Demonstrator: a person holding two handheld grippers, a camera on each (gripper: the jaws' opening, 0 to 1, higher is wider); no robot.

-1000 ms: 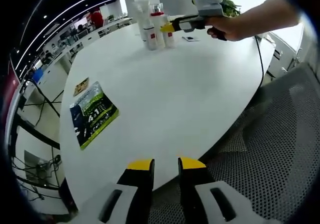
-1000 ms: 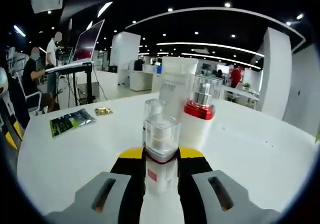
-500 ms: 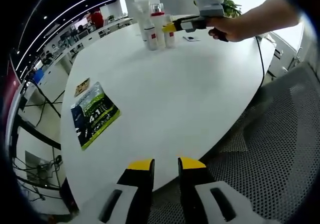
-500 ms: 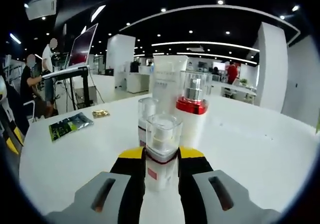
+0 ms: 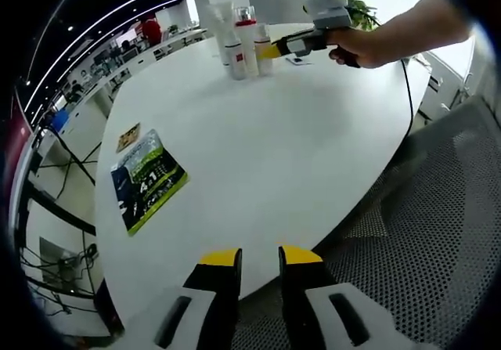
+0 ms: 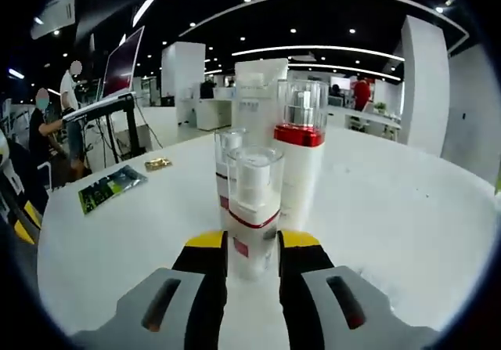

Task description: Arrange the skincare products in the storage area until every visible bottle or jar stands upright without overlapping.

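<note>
The left tool (image 5: 257,257) hangs at the near edge of the white worktop (image 5: 258,146), its yellow-tipped jaws a little apart with nothing between them. Just inside the worktop's left edge lie a green leaflet (image 5: 145,179) and a small card (image 5: 127,135).

At the far end of the worktop the skincare products stand in a tight cluster. The right tool (image 6: 252,240) has its jaws on either side of a small clear-capped bottle (image 6: 253,209) with a red band, which stands upright on the worktop; I cannot tell whether the jaws are pressing it or only flanking it. Just behind it stands a second small bottle (image 6: 229,174); beside that a taller pump bottle (image 6: 298,162) with a red collar, and at the back a white tube (image 6: 257,99). All four look upright.

This seems to be the placing step. Next, the right tool would need to let go fully and draw straight back, without nudging the neighbours.
</note>
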